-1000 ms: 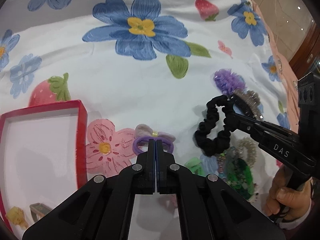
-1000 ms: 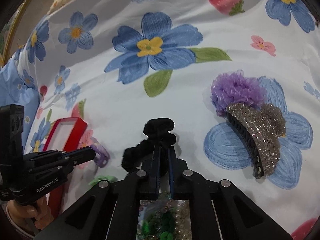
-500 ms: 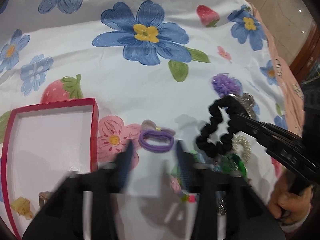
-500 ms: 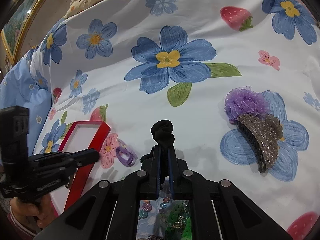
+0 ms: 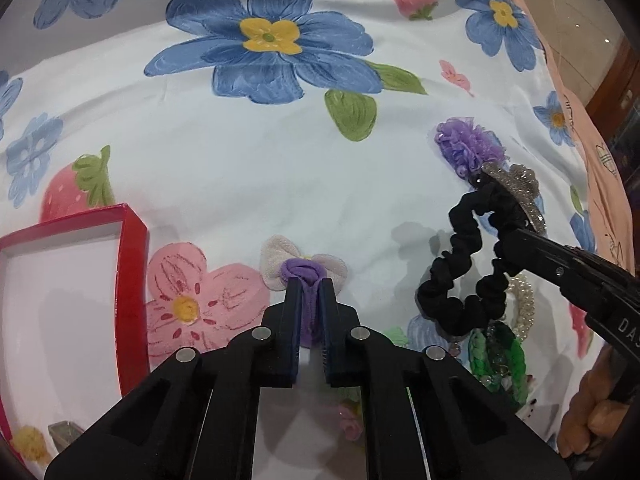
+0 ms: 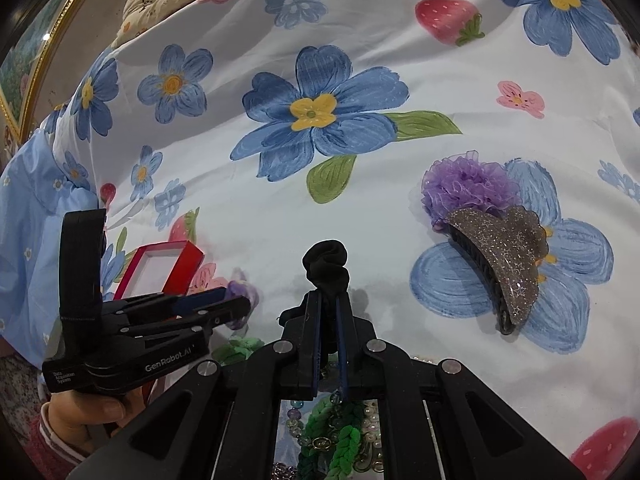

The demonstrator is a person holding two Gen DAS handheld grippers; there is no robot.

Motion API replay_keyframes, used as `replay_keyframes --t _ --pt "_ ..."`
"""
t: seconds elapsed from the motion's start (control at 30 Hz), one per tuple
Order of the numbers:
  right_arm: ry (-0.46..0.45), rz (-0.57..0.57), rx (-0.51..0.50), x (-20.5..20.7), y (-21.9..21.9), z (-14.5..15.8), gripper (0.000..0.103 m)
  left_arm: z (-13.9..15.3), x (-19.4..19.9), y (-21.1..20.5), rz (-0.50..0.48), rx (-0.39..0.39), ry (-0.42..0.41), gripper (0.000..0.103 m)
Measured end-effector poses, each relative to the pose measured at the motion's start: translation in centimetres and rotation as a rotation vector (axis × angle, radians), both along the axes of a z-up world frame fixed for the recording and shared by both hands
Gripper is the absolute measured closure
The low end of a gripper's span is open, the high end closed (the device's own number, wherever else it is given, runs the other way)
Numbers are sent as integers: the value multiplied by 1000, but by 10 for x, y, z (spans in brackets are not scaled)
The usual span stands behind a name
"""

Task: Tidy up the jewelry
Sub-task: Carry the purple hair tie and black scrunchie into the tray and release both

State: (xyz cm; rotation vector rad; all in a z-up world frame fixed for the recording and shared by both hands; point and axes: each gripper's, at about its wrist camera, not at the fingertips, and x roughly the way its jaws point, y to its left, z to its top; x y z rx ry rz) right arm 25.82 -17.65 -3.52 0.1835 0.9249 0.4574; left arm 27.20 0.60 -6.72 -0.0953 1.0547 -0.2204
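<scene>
Both grippers (image 5: 307, 280) (image 6: 328, 294) angled downward, jaws clamped.

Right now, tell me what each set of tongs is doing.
Left tongs: shut on the purple hair tie.
Right tongs: shut on the black scrunchie.

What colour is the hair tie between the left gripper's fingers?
Purple, with a pale beige bow; the hair tie shows best in the left wrist view.
</scene>
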Motion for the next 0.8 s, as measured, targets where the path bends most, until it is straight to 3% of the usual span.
replay_keyframes --t 0.37,0.8 --pt "-18 40 37 -9 19 14 97 44 -34 40 54 -91 -96 98" --pt "-34 176 68 -27 98 30 97 68 -95 133 210 -127 -151 98"
